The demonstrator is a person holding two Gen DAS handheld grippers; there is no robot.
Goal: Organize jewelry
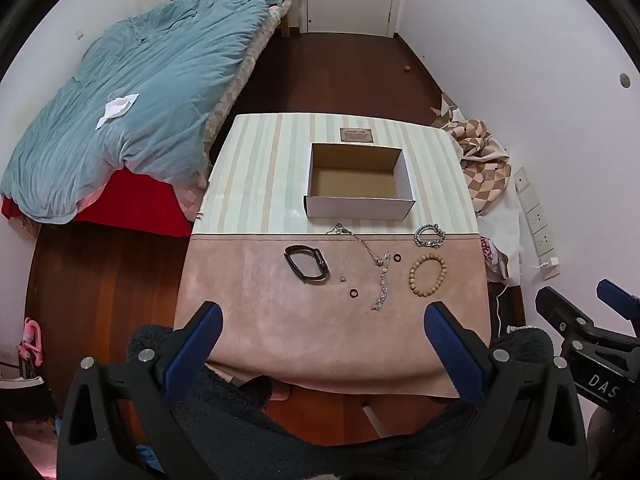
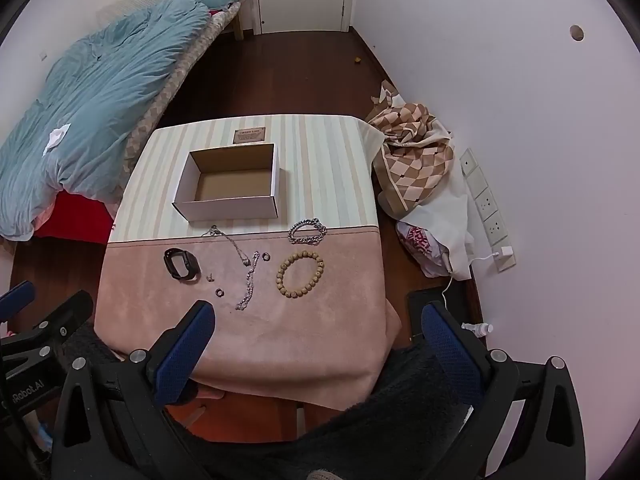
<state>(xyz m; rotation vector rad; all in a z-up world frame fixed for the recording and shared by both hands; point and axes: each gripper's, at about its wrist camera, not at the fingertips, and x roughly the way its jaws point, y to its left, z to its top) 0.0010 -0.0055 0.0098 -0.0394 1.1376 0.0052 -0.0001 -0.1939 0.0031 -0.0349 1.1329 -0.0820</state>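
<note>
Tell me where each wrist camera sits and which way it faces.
Left wrist: on the left tool, above the table's near edge, angled down at the open cardboard box and black watch; shows its own open blue fingers and the right tool at its right edge.
Right wrist: on the right tool, further right, same downward tilt; shows its open fingers, a dark fuzzy sleeve and the left tool at its left edge.
Shared: box, watch, wooden bead bracelet, silver chain bracelet, bed.

White walls (image 1: 500, 40); dark wood floor (image 1: 340, 76); bed (image 1: 132, 92)
</note>
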